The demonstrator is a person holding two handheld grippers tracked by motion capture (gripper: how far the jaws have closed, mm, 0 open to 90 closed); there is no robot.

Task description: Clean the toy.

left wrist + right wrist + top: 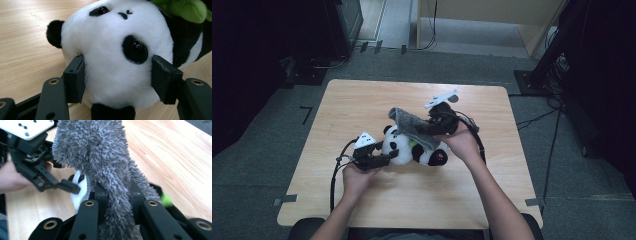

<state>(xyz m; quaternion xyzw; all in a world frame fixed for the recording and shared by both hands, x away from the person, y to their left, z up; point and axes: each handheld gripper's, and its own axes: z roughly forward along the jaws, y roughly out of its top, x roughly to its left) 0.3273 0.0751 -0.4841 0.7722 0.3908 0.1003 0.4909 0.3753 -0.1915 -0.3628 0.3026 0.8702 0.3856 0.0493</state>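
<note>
A black-and-white plush panda (pixel 412 150) lies on the wooden table (pixel 357 100), with a green plush piece (pixel 185 8) at its chest. My left gripper (pixel 387 159) comes in from the left. Its pads (pixel 75 75) press on both sides of the panda's head (pixel 115 57). A grey fuzzy cloth (pixel 409 125) hangs over the panda's body. My right gripper (pixel 432 127) holds it just above, and in the right gripper view my right gripper (pixel 116 192) is shut on the cloth (pixel 100 152). The cloth hides most of the panda there, leaving a white patch (pixel 80 187).
Bare tabletop lies around the panda on every side. Cables (pixel 334 180) trail from both grippers toward the near edge. Beyond the table are grey carpet, dark equipment (pixel 337 25) at the back left, a wooden unit (pixel 492 20) at the back and wires (pixel 552 115) at the right.
</note>
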